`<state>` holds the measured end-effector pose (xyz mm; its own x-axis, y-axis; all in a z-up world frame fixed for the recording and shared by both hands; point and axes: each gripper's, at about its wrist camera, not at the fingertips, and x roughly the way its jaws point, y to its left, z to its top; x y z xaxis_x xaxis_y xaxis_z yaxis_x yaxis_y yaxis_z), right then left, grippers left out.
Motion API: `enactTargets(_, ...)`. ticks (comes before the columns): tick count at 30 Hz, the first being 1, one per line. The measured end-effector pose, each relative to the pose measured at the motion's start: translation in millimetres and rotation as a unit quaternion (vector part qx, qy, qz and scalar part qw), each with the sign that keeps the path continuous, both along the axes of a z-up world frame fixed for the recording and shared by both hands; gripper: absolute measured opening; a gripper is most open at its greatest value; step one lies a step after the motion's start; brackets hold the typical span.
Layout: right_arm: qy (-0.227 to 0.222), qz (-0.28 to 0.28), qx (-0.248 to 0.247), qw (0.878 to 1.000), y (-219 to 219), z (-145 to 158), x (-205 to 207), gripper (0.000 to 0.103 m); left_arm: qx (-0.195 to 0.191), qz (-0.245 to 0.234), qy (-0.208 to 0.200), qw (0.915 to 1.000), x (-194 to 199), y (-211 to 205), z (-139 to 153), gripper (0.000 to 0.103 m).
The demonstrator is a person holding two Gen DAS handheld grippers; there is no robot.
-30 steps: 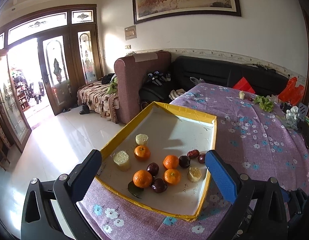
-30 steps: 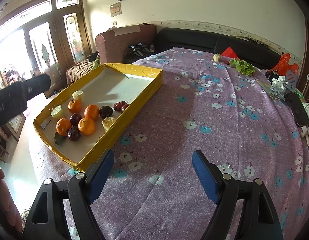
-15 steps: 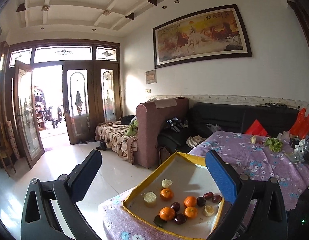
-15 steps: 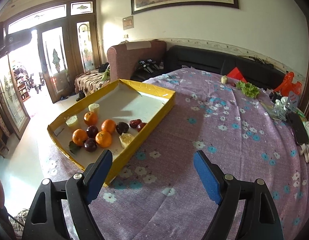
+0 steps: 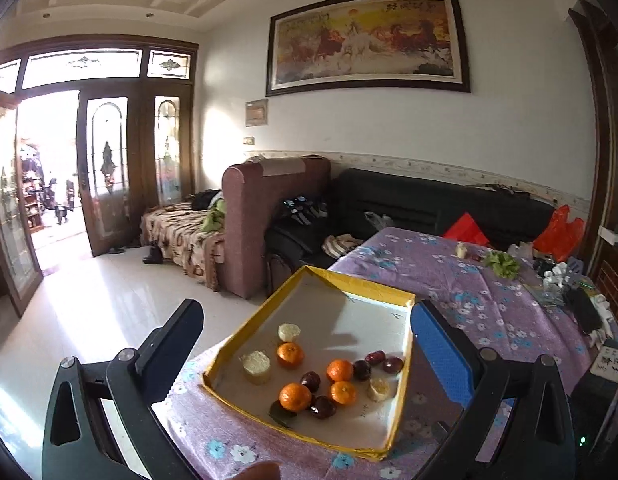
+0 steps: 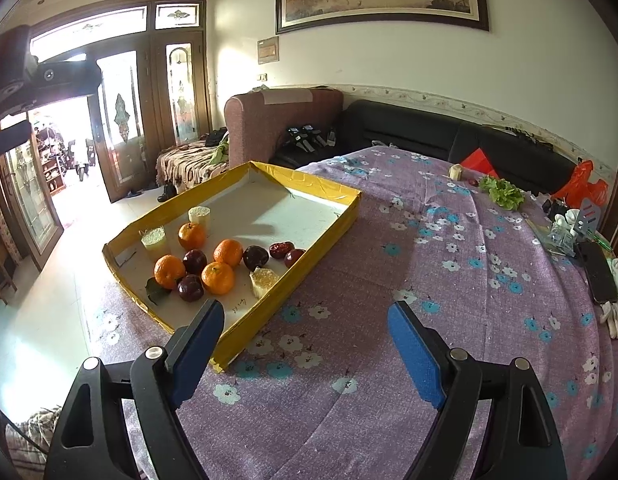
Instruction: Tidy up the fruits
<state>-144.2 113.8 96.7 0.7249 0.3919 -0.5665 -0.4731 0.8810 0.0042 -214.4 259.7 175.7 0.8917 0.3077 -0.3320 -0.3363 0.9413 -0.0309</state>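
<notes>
A shallow yellow-rimmed tray (image 5: 309, 274) (image 6: 321, 190) lies on the purple flowered tablecloth (image 6: 429, 280). In its near half sit several oranges (image 5: 295, 397) (image 6: 218, 278), dark plums (image 5: 323, 407) (image 6: 190, 288), two red dates (image 5: 375, 357) (image 6: 281, 249) and pale cut corn pieces (image 5: 256, 364) (image 6: 154, 239). My left gripper (image 5: 305, 344) hangs open above and short of the tray, nothing between its fingers. My right gripper (image 6: 305, 344) is open over the cloth beside the tray's near right corner, empty too. Part of the left gripper's body (image 6: 37, 76) shows at upper left in the right wrist view.
At the table's far end lie lettuce (image 6: 503, 192), a small pale piece (image 6: 455, 171), orange bags (image 6: 585, 184), a phone (image 6: 599, 272) and white gloves (image 6: 617, 312). A black sofa (image 5: 429, 208), a brown armchair (image 5: 253, 216) and glass doors (image 5: 105, 168) stand beyond. Tiled floor lies left of the table.
The left gripper rose and tilted up, then dipped a little, so the tray sits lower and farther in its view. The right view drew back slightly from the tray. Both grippers stayed open.
</notes>
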Motion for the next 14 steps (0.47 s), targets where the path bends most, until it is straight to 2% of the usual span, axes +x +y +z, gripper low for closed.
enactTargets(1, 0.000, 0.002, 0.000, 1.000, 2, -1, 0, 0.088, -0.001, -0.007, -0.008, 0.9999, -1, 1, -4, 0.103)
enactTargets(3, 0.001, 0.007, 0.001, 1.000, 4, -1, 0, 0.088, -0.001, 0.007, -0.008, 0.9999, -1, 4, -5, 0.103)
enactTargets(8, 0.005, 0.027, -0.005, 1.000, 16, -5, -1, 0.088, -0.056, 0.007, 0.014, 0.9983, 5, 31, -14, 0.103)
enactTargets(10, 0.006, 0.035, -0.005, 0.999, 21, -6, -2, 0.088, -0.066, 0.018, 0.029, 0.9973, 4, 36, -18, 0.103)
enactTargets(12, 0.012, 0.043, 0.008, 0.999, 25, -5, 1, 0.088, -0.050, 0.042, 0.033, 0.9973, 1, 39, -19, 0.103)
enactTargets(14, 0.018, 0.046, 0.013, 0.999, 29, -6, 3, 0.088, -0.015, 0.067, 0.043, 0.9967, 0, 35, -17, 0.103)
